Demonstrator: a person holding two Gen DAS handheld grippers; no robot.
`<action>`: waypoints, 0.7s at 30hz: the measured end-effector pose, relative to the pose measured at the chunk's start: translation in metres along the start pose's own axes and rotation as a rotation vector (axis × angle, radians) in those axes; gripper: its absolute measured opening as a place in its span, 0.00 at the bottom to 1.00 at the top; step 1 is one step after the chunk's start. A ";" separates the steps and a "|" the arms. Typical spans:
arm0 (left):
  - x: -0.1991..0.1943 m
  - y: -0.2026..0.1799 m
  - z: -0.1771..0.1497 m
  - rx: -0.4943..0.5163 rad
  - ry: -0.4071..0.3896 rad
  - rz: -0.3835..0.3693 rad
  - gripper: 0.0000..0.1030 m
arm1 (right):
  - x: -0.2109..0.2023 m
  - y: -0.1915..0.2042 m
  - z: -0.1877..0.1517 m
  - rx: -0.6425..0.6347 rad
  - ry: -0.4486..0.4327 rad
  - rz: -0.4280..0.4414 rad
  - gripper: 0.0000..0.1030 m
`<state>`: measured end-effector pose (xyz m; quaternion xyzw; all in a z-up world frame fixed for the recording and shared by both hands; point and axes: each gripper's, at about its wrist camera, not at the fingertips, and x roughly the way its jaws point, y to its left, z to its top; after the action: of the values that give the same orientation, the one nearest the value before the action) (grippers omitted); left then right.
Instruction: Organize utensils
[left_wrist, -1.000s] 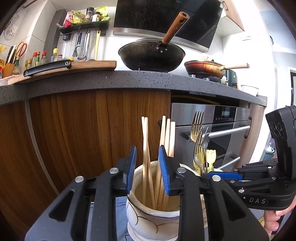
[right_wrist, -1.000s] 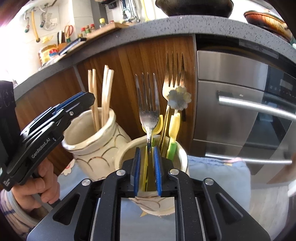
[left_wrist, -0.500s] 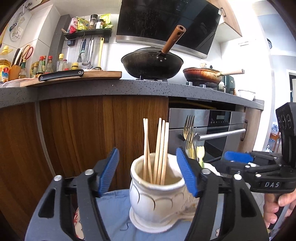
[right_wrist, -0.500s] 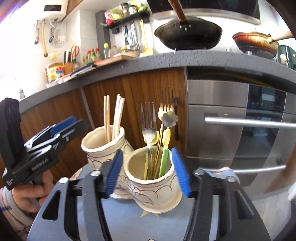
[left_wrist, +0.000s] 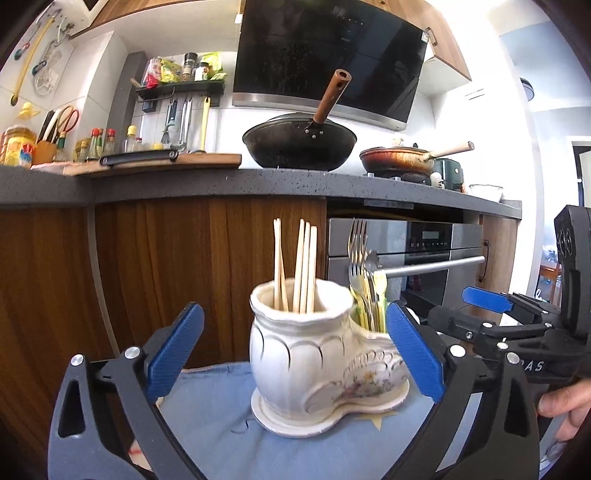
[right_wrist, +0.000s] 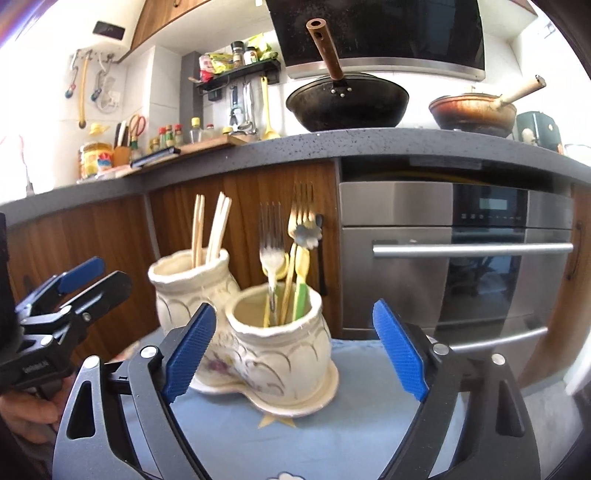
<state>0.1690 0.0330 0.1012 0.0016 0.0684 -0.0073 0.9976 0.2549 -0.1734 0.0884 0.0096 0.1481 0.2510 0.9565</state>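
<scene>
Both your grippers, left gripper (left_wrist: 295, 354) and right gripper (right_wrist: 295, 350), are opening and empty; swing toward twelve o'clock and you'll topple the holder (right_wrist: 273, 343).

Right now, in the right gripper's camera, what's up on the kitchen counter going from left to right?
Yellow jar → red-capped sauce bottles → wooden cutting board → black wok → brown frying pan.
</scene>
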 end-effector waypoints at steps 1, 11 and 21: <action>-0.001 -0.001 -0.003 0.004 0.004 -0.001 0.95 | -0.001 0.000 -0.002 -0.003 0.000 -0.003 0.86; -0.004 -0.009 -0.021 0.005 0.018 -0.027 0.95 | -0.012 0.003 -0.024 -0.038 -0.019 -0.025 0.91; -0.006 -0.005 -0.023 -0.016 0.006 -0.007 0.95 | -0.021 0.004 -0.025 -0.042 -0.056 -0.021 0.92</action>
<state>0.1598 0.0281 0.0794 -0.0067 0.0716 -0.0101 0.9974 0.2281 -0.1814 0.0704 -0.0051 0.1162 0.2438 0.9628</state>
